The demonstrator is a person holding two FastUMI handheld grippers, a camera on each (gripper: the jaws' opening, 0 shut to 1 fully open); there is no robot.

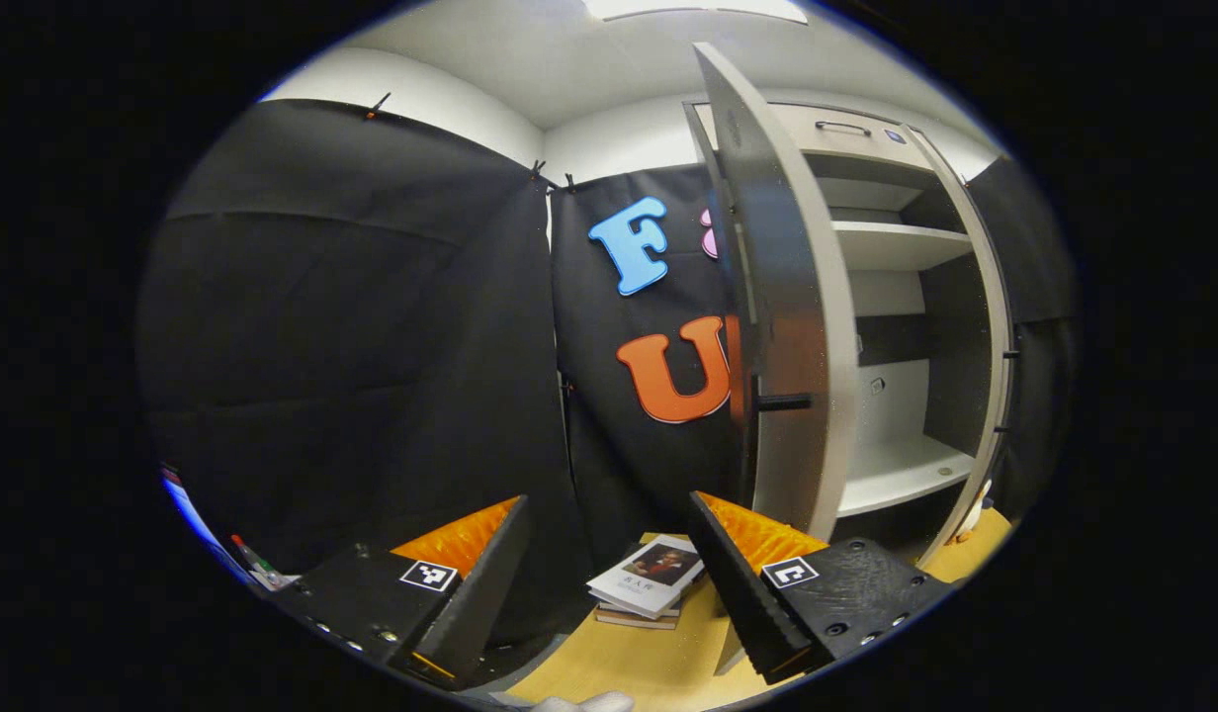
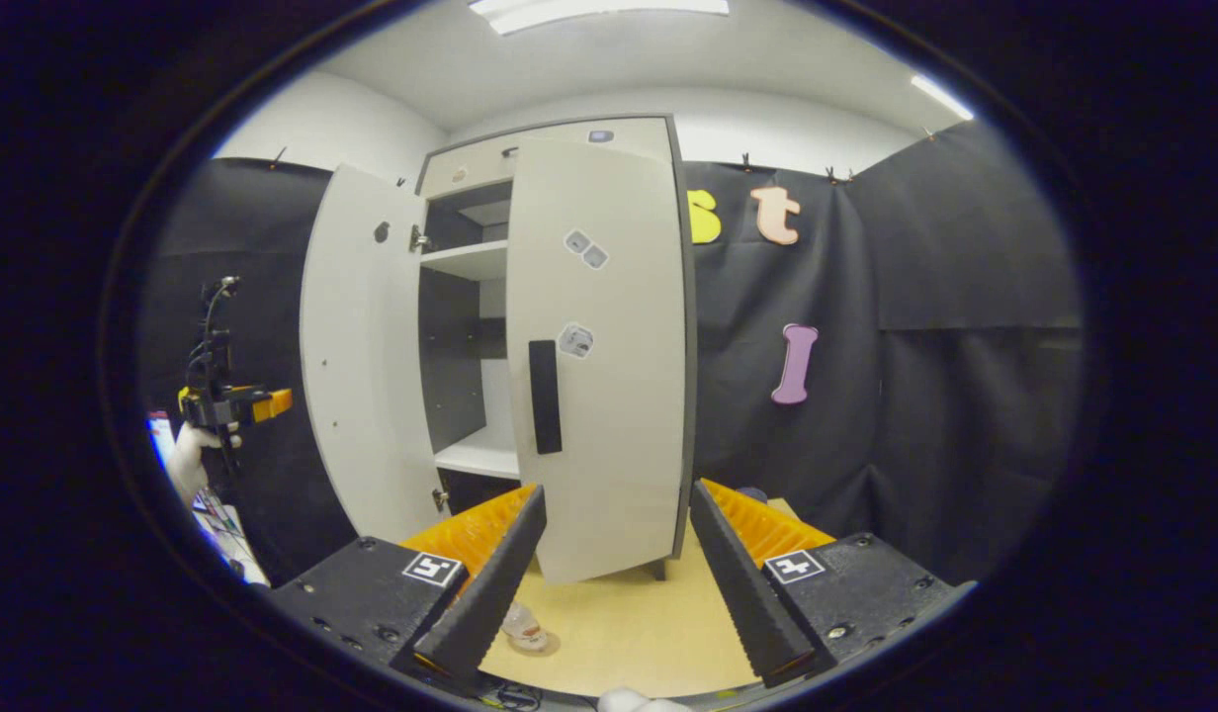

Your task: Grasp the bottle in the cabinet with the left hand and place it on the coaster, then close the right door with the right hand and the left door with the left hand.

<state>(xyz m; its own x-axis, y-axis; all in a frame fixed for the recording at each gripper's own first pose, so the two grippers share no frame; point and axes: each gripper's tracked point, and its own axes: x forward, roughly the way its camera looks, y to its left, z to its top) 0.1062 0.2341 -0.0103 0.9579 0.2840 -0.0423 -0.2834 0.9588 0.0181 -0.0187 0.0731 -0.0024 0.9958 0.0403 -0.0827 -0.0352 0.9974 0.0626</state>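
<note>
A: Starting left of the cabinet, what shows in the right gripper view?

B: The left hand-held gripper [image 2: 235, 403], held up by a gloved hand [image 2: 189, 460], well clear of the left door [image 2: 357, 366]; its jaws I cannot tell from there. In its own view, the fingers stand apart, empty.

A: And the bottle?

B: On the bench [image 2: 629, 623], below the cabinet, a small clear bottle [image 2: 523, 625] sits on a round coaster [image 2: 542, 645]. It is probably light and slick.

A: The doors?

B: Flat, stiff, matte panels. The right door [image 2: 604, 356] looks nearly shut; push near its black bar handle [image 2: 544, 397]. The right hand-held gripper [image 2: 617, 554] is spread open before it.
</note>
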